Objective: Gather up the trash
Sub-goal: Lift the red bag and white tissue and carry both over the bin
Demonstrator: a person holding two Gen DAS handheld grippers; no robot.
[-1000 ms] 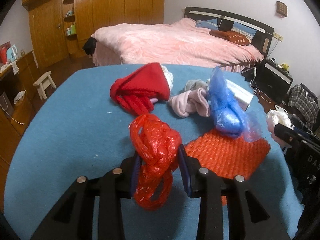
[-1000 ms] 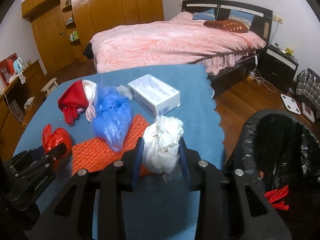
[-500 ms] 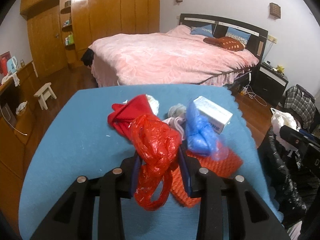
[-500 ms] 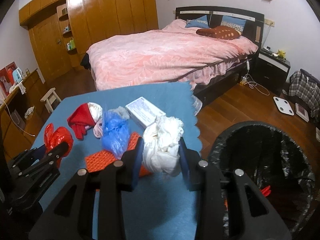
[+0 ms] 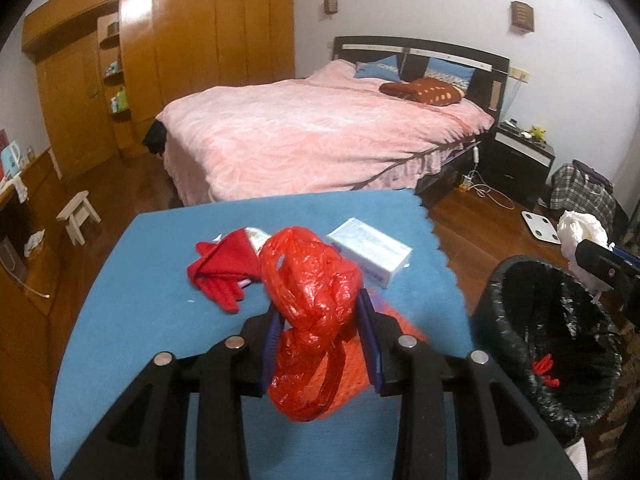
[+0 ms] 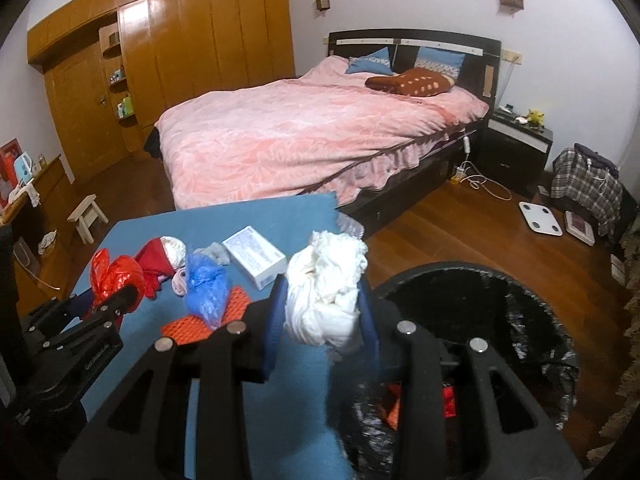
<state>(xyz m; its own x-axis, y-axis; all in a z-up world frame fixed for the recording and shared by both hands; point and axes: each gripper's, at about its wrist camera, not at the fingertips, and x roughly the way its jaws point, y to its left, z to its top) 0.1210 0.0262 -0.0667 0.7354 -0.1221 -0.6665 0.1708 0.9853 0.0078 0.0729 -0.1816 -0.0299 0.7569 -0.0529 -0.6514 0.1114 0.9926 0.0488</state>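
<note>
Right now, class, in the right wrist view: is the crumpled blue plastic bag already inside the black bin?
No. The blue plastic bag lies on the blue table, partly over the orange mat, left of the black bin.

walls: white | floor: dark wood boards (image 6: 452,220) | bed (image 6: 304,136): pink cover, dark headboard | wardrobe (image 6: 192,48): wooden, 1 wall | nightstand (image 6: 516,144): black | stool (image 6: 86,216): small

no readable text, box (image 6: 256,256) print blurred
</note>
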